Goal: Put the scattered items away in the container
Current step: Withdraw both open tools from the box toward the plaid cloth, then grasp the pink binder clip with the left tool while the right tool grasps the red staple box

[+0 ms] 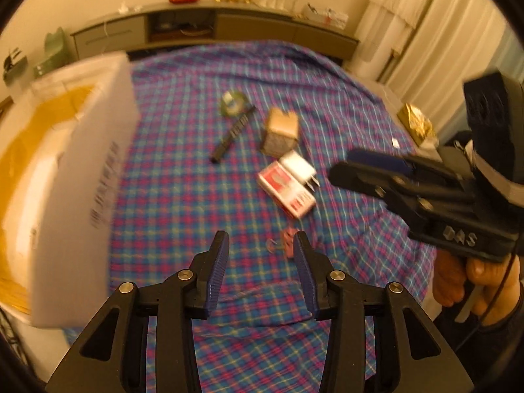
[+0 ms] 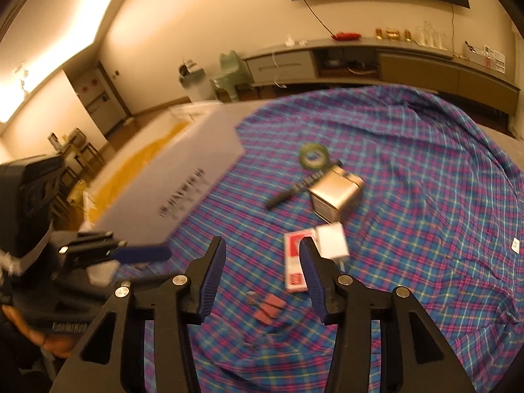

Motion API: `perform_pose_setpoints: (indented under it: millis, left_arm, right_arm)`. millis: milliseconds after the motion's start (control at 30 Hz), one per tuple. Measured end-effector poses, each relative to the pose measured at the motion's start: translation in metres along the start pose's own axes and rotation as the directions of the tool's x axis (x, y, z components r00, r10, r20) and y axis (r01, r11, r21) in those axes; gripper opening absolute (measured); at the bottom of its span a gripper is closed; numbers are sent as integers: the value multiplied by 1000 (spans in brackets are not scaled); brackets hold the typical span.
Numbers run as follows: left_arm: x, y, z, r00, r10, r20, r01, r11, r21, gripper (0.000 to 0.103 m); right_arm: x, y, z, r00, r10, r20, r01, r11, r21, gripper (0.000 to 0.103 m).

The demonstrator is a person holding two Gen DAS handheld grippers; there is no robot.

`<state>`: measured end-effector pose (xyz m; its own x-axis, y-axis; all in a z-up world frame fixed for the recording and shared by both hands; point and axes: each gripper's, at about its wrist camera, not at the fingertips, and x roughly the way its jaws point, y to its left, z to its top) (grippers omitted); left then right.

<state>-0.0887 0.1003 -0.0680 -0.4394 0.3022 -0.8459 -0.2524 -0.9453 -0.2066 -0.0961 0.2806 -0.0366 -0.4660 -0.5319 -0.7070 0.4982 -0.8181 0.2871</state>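
Spread left gripper point(image 1: 261, 249) fingers; black pen point(image 1: 233, 133) beyond, lying diagonally.

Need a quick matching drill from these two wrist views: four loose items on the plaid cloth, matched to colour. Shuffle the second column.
Things:
1. tape roll
2. pen
3. charger plug
4. clips

Colours:
A. white
B. pinkish red
C. green
D. black

Pairs: 1-C, 2-D, 3-A, 4-B

All four lie on the plaid cloth, outside the white box. In the left wrist view the same tape roll sits farthest from the camera and the clips nearest.
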Motion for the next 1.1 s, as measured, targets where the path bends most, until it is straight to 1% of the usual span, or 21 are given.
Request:
perform_pose_setpoints:
  millis: [100,200,367,467,500,533,567,600,633,700,733,767,833,900,933,967,1000,1067,1100]
  left_arm:
    - [20,-8,-10,999,-17,-39,17,1000,4,43]
    - [37,-18,-18,997,-30,-67,31,999,19,43]
    - [64,-23,-18,996,-17,-93,21,999,45,43]
    - [78,-16,-17,994,33,-100,-28,998,51,44]
    - [80,-11,-17,995,40,-92,-37,999,37,45]
    - [80,-6,-15,995,63,-78,-61,998,26,45]
    - [80,0,-14,991,113,-65,-113,994,14,46]
    - [79,6,-13,986,160,-54,-160,987,-4,43]
    - [78,14,-12,984,172,-50,-173,984,-32,43]
    - [75,26,-13,990,132,-53,-136,987,-85,43]
    - [73,28,-14,991,121,-55,-126,988,-89,43]
    - [72,28,-15,991,118,-56,-123,989,-84,43]
    - [71,24,-17,993,101,-59,-105,992,-69,43]
    - [72,16,-19,996,69,-62,-73,996,-59,44]
    - [73,11,-19,997,54,-63,-57,997,-50,44]
    - [74,6,-18,997,47,-63,-50,998,-38,44]
    - [77,1,-15,997,48,-62,-49,999,-23,44]
    - [82,-3,-10,996,75,-53,-75,997,0,44]
    - [84,-2,-8,992,116,-41,-116,993,8,44]
  right_arm:
    - [21,-3,-5,998,-28,-64,27,999,-30,49]
    - [40,-3,-9,990,-70,-124,63,996,-62,49]
    - [67,-6,-14,978,-86,-191,73,995,-71,49]
    - [80,-13,-20,966,-142,-215,126,988,-85,49]
    - [83,-17,-21,961,-165,-221,149,985,-90,50]
    - [82,-21,-21,963,-165,-215,153,986,-72,51]
    - [82,-25,-21,962,-166,-216,158,986,-57,51]
    - [80,-28,-20,961,-176,-213,171,984,-45,51]
    - [80,-30,-20,959,-190,-208,185,982,-41,53]
    - [80,-31,-21,961,-181,-207,180,983,-28,54]
    - [81,-31,-21,963,-172,-208,171,985,-22,54]
    - [83,-30,-22,964,-164,-208,163,986,-23,54]
    - [86,-26,-22,967,-159,-198,155,987,-36,61]
    - [90,-22,-22,969,-159,-186,151,987,-56,62]
    - [92,-22,-21,969,-160,-186,151,987,-61,61]
    - [94,-22,-19,969,-159,-190,149,987,-63,55]
    - [94,-23,-17,968,-151,-202,142,988,-55,43]
    - [91,-26,-15,967,-133,-219,133,991,-13,41]
    - [90,-27,-15,965,-134,-226,138,990,0,41]
